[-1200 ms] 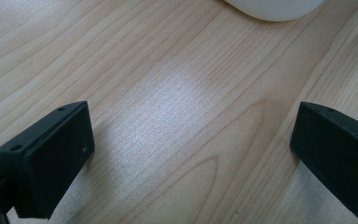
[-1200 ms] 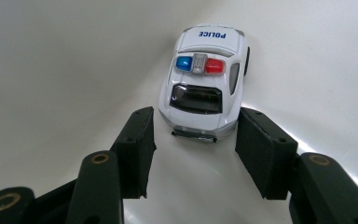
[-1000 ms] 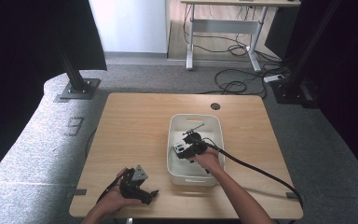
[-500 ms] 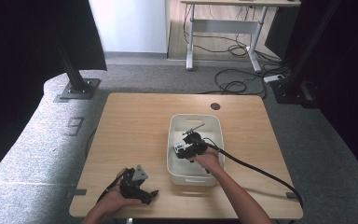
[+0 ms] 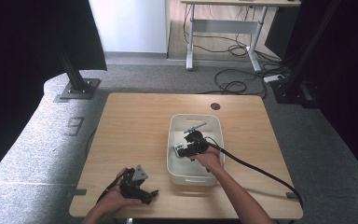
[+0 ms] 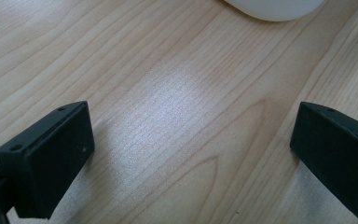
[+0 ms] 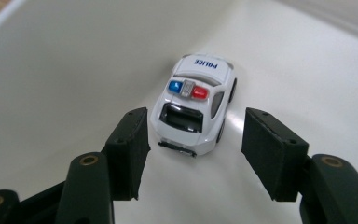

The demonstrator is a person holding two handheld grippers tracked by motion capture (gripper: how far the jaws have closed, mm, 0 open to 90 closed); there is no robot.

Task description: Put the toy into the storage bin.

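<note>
Two black blocky fingers (image 7: pixel 130 149) flank a glossy toy police car (image 7: pixel 196 102).

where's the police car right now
The police car lies on the floor of the white bin at the table's middle right, just ahead of the open right gripper, whose jaws stand either side of its near end without touching.

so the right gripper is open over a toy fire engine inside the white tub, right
Not quite. It is a toy police car, white with POLICE on the hood and a blue and red light bar, as the right gripper view shows. The rest holds: the right gripper is open, its jaws on either side of the car without touching it, inside the white tub.
</note>
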